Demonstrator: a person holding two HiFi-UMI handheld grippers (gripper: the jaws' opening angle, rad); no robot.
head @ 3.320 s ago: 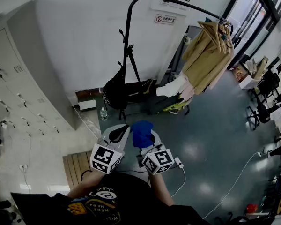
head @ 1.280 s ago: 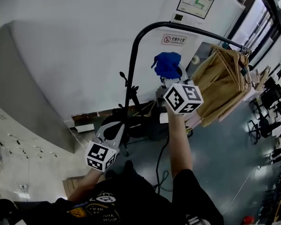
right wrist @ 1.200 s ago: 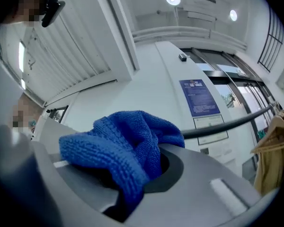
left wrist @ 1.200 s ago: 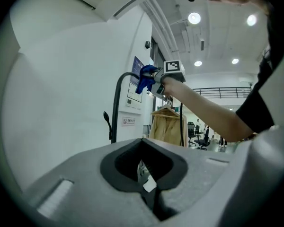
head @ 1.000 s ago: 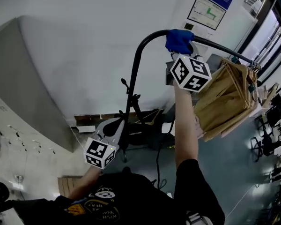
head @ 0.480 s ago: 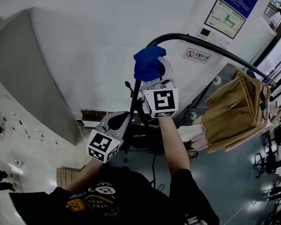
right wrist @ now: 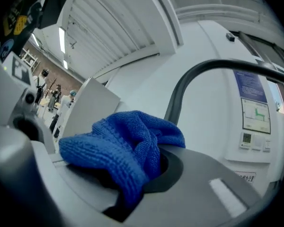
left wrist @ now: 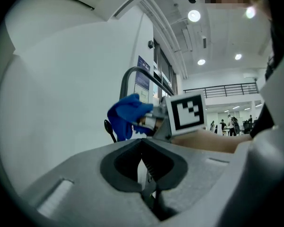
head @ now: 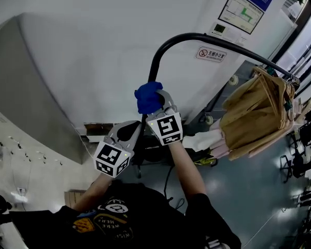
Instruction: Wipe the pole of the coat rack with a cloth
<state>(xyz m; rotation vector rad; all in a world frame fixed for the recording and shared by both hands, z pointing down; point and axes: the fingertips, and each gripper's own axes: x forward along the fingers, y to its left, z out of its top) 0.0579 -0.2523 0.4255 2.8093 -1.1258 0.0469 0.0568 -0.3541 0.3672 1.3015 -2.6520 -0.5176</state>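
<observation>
The blue cloth [head: 147, 97] is clamped in the right gripper [head: 156, 104] at the upright of the pole [head: 156, 61]. Contact seems made but is partly hidden. The left gripper [head: 125, 135] is seen shut and empty. Wiping is judged under way, and a pressed stroke along the pole is called for next.

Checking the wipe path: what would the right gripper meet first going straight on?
Probably the black pole, rising just beyond the blue cloth clamped by the right gripper; depth unclear.
</observation>
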